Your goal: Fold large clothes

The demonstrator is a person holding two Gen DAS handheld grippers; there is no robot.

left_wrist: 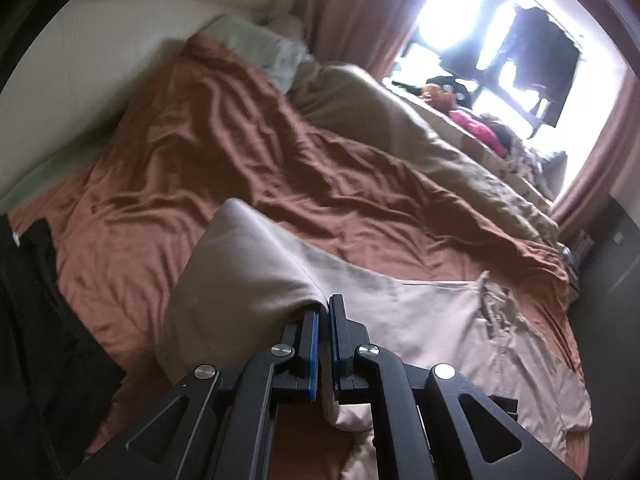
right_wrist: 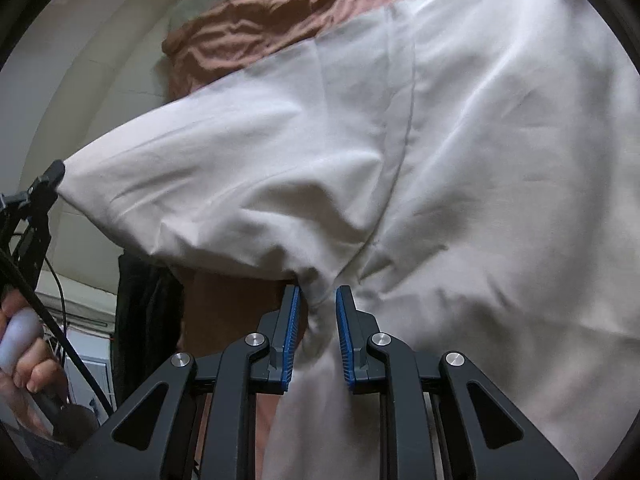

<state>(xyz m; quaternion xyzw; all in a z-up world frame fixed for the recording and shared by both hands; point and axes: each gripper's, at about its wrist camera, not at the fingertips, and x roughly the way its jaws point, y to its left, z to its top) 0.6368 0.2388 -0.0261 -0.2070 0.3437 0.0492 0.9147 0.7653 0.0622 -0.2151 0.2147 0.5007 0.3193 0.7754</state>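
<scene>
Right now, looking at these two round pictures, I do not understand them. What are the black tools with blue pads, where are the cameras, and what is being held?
A person holds two hand tools with two-finger clamps; each carries a wide-angle camera looking along its fingers. One picture comes from the left gripper, one from the right gripper. A rumpled rust-brown bedsheet covers the bed. On it lies a large pale beige cloth garment. Both clamps pinch this garment at different spots and lift it. The person's hand shows at the right picture's left edge.
</scene>
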